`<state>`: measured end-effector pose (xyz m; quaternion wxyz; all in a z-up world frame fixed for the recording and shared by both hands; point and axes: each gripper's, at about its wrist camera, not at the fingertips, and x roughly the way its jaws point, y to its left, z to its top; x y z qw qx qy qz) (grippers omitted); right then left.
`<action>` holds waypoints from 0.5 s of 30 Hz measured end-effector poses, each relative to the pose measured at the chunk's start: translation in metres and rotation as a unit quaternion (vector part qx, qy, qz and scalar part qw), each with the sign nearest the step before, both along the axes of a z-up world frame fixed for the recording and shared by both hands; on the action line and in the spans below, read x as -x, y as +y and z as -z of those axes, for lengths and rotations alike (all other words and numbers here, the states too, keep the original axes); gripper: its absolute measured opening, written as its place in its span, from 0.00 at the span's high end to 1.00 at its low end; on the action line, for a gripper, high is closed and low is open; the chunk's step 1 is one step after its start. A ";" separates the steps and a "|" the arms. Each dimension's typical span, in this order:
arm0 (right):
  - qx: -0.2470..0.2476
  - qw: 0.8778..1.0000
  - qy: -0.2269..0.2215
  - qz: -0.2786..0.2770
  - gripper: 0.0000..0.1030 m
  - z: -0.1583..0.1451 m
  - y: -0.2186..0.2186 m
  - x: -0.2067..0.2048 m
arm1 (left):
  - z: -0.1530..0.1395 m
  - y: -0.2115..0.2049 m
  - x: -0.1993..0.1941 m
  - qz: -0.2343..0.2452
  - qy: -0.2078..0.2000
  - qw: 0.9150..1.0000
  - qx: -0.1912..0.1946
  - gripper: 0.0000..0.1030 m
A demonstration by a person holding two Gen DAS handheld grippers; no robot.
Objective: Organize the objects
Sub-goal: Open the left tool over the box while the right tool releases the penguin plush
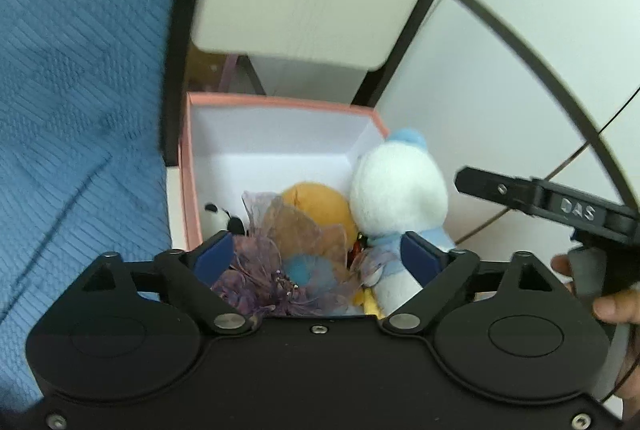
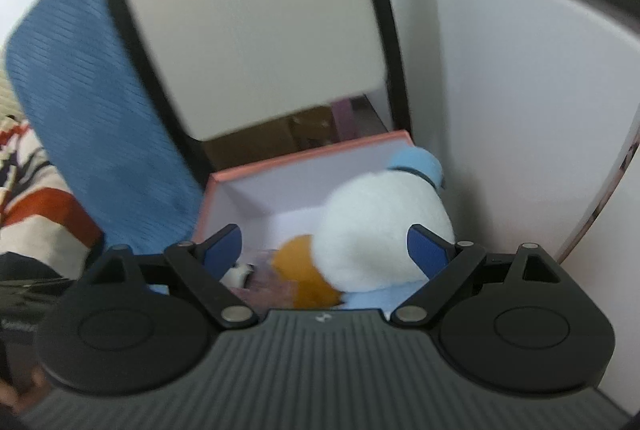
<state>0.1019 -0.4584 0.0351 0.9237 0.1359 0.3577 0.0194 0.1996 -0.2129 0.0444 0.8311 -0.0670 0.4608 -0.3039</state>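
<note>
Both claws, the left gripper [image 1: 316, 254] and right gripper [image 2: 324, 250], are wide open, holding nothing. The soft white duck toy [image 1: 396, 190] should be pushed gently down into the pink cardboard box [image 1: 188, 182].

Pink box [image 1: 188, 190], lid off, white inside, stands open on white surface. Inside, packed toward near end: white plush toy [image 1: 400, 186] with pale blue cap and blue collar, upright against right wall, head rising above rim; orange plush [image 1: 320, 206] just beside it, touching; small black-and-white panda toy [image 1: 224, 216] low against left wall; sheer purple and tan fabric flowers [image 1: 280, 262] with blue centre, heaped over near side, partly covering orange plush. Far end of box bare.
</note>
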 end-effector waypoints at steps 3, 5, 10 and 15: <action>-0.005 1.000 -0.016 -0.010 0.12 -0.021 0.012 0.010 | -0.024 0.017 0.012 -0.001 -0.020 1.000 0.011 0.03; -0.005 0.999 -0.029 -0.013 0.12 -0.031 0.022 0.021 | -0.038 0.029 0.021 -0.003 -0.032 0.999 0.018 0.01; -0.006 0.999 -0.047 -0.018 0.12 -0.045 0.038 0.055 | -0.058 0.051 0.041 -0.004 -0.057 0.998 0.025 0.01; -0.008 0.998 -0.054 -0.015 0.12 -0.046 0.054 0.087 | -0.066 0.070 0.063 0.000 -0.070 0.997 0.036 0.01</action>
